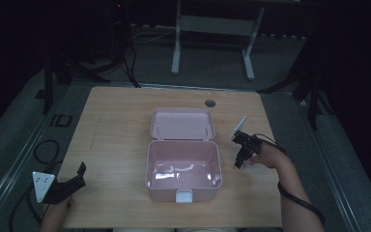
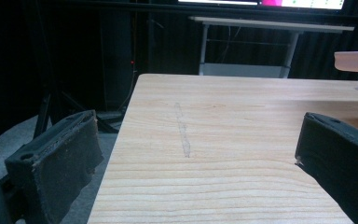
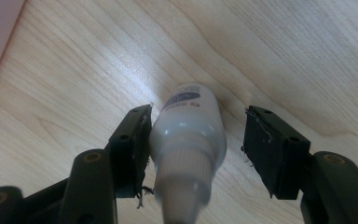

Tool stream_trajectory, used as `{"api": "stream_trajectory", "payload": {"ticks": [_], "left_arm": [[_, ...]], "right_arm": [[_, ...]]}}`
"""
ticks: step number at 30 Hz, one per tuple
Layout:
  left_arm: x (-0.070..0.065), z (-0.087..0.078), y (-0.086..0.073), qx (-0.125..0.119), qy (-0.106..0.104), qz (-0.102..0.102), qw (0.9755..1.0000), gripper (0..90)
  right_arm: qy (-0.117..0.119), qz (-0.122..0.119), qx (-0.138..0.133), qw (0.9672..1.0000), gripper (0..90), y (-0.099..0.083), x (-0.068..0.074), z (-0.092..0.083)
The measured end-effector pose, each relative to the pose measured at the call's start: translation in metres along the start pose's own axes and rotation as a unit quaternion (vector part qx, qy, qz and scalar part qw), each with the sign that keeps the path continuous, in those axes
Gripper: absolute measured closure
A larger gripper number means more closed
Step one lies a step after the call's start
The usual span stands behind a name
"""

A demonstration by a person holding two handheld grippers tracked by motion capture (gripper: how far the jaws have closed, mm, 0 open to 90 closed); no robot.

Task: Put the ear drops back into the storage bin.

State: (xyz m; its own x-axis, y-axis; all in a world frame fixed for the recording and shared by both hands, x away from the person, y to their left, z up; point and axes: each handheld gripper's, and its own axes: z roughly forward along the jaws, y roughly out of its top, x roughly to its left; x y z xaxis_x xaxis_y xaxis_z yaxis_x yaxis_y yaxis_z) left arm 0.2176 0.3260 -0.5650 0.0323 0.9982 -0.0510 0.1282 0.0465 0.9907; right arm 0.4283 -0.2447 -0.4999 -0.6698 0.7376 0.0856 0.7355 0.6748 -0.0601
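Right gripper (image 3: 193, 140) straddles a small white plastic dropper bottle (image 3: 189, 140) standing near the right edge of the light wooden table (image 1: 116, 121): one pad touching, the other short of it, no pinch yet. Open pink plastic box (image 1: 183, 166) sits mid-table, probably the drop-off. Left gripper (image 2: 196, 158) is spread, empty, parked at the front-left corner.

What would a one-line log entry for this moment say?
right tongs: around small white bottle, one pad touching, not clamped | left tongs: open, idle | pink box: lid open

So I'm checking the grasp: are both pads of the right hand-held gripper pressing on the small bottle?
No: the bottle touches one pad, while a gap separates it from the other.
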Motion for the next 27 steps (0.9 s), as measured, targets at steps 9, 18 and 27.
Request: {"api": "stream_trajectory", "payload": {"ticks": [9,18,27], "left_arm": [[-0.001,0.0,0.0,0.0,0.001,0.003,1.0,0.4],[0.0,0.0,0.0,0.0,0.001,0.001,1.0,0.4],[-0.001,0.0,0.0,0.0,0.002,0.002,1.0,0.4]], "right_arm": [[-0.01,-0.023,0.0,0.9997,57.7,0.001,0.005,0.003],[-0.037,-0.074,0.003,0.9966,59.4,-0.003,0.009,0.0],[-0.042,-0.165,0.015,0.9853,59.5,-0.014,0.019,-0.003]]}}
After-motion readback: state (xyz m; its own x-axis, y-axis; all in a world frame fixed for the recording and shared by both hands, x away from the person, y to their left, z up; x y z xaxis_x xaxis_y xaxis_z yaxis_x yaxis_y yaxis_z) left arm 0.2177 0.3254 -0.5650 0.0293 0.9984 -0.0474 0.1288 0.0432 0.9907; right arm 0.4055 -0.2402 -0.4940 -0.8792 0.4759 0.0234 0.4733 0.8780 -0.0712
